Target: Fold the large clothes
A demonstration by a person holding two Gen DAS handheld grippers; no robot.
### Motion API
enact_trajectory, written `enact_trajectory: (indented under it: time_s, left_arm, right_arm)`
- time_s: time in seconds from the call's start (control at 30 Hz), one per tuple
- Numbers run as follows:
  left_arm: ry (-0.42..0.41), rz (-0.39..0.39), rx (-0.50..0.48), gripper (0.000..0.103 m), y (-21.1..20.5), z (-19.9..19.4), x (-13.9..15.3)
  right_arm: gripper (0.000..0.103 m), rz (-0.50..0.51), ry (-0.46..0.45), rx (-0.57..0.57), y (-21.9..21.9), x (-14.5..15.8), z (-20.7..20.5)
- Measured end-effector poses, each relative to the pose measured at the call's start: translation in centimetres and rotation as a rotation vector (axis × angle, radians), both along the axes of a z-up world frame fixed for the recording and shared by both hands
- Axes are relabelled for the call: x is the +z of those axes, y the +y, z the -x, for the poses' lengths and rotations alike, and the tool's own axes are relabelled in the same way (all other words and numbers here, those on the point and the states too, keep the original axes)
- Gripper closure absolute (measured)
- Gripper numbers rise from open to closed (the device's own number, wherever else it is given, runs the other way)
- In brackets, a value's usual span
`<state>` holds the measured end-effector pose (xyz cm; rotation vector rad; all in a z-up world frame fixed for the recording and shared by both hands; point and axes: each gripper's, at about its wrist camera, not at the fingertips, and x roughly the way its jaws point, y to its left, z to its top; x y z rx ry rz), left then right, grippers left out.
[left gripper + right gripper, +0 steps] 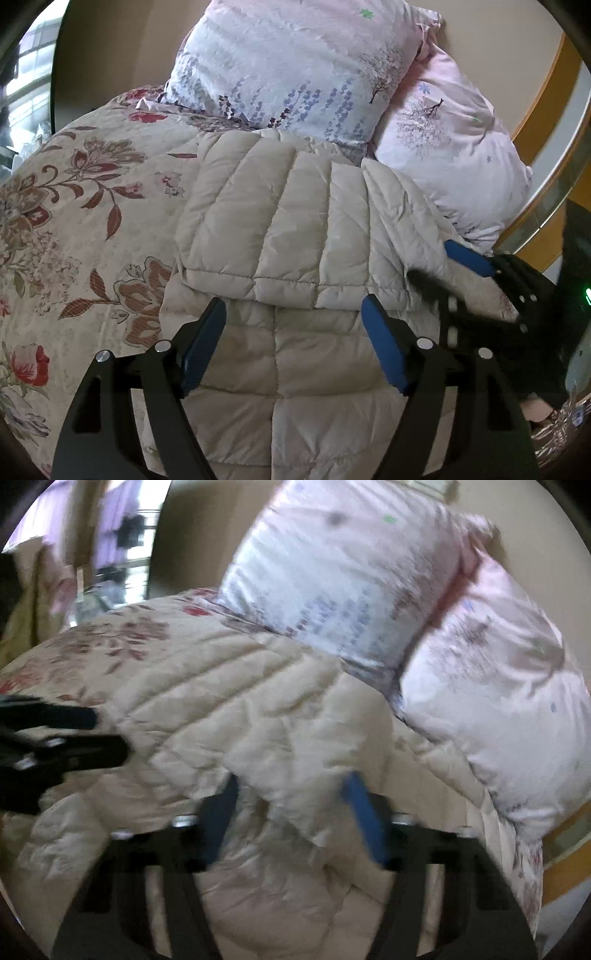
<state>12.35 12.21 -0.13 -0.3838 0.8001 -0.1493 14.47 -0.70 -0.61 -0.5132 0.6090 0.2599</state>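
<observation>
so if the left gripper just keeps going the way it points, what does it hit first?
Most likely the puffer jacket. The left gripper is open and angled down over it, with the folded-over hem edge right ahead between the fingers. The pillows are well behind that. Depth is hard to judge through the fisheye.

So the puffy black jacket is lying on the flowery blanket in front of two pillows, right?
Not black. The puffy jacket is a pale cream colour, as the left wrist view shows clearly. The rest is right: it lies on the flowery blanket, in front of the two pillows.
</observation>
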Motion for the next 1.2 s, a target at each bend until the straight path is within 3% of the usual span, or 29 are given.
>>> enact_trajectory:
  time_s: [0.03, 0.1, 0.23, 0.37, 0.47, 0.53, 0.63, 0.73, 0.77, 0.8, 0.83, 0.9, 1.1, 1.2]
  left_arm:
    - [-0.001, -0.004, -0.003, 0.024, -0.1, 0.0, 0.0]
    - [-0.003, -0.01, -0.006, 0.022, -0.3, 0.1, 0.0]
    - [-0.007, -0.046, -0.003, 0.017, -0.7, 0.1, 0.0]
    - [-0.017, -0.083, -0.01, 0.012, -1.4, 0.4, 0.0]
    - [-0.032, -0.13, -0.015, 0.005, -2.1, 0.6, 0.4]
    - [-0.04, -0.162, -0.014, 0.003, -2.6, 0.8, 0.6]
    - [-0.053, -0.22, -0.015, 0.001, -3.3, 1.2, 1.0]
    - [-0.058, -0.263, -0.022, 0.001, -3.8, 1.3, 1.1]
    - [-0.053, -0.273, -0.024, 0.001, -3.9, 1.4, 1.0]
    - [-0.049, -0.278, -0.028, 0.001, -4.0, 1.4, 0.9]
    - [-0.048, -0.279, -0.032, 0.001, -4.1, 1.4, 0.9]
    - [-0.038, -0.278, -0.039, 0.001, -4.0, 1.4, 0.7]
    - [-0.016, -0.222, -0.06, 0.001, -3.0, 1.7, 0.0]
    - [-0.014, -0.213, -0.056, 0.001, -2.5, 2.0, -0.2]
  right_arm:
    - [0.086, -0.037, 0.02, -0.027, -0.9, 0.1, -0.6]
    - [0.091, -0.116, 0.032, -0.066, -2.7, 0.8, -0.8]
    - [0.094, -0.306, 0.037, -0.164, -7.9, 2.6, 0.0]
    - [0.094, -0.503, 0.144, -0.224, -12.9, 2.3, 0.3]
    - [0.076, -0.648, 0.262, -0.252, -15.9, 1.2, -0.4]
    - [0.044, -0.742, 0.307, -0.273, -17.6, 0.6, -0.8]
    - [0.043, -0.893, 0.367, -0.288, -20.0, 0.0, -1.4]
    - [0.043, -0.939, 0.39, -0.324, -21.2, -0.7, -2.3]
    - [0.044, -0.938, 0.393, -0.341, -21.3, -1.0, -2.5]
    - [0.054, -0.947, 0.403, -0.349, -21.4, -1.4, -2.8]
    - [0.072, -0.954, 0.415, -0.349, -21.4, -1.6, -3.0]
    - [0.094, -0.958, 0.431, -0.342, -21.2, -2.1, -3.4]
    - [0.097, -0.939, 0.334, -0.321, -21.5, -0.6, -1.4]
    - [0.097, -0.906, 0.332, -0.342, -21.6, -0.9, -1.0]
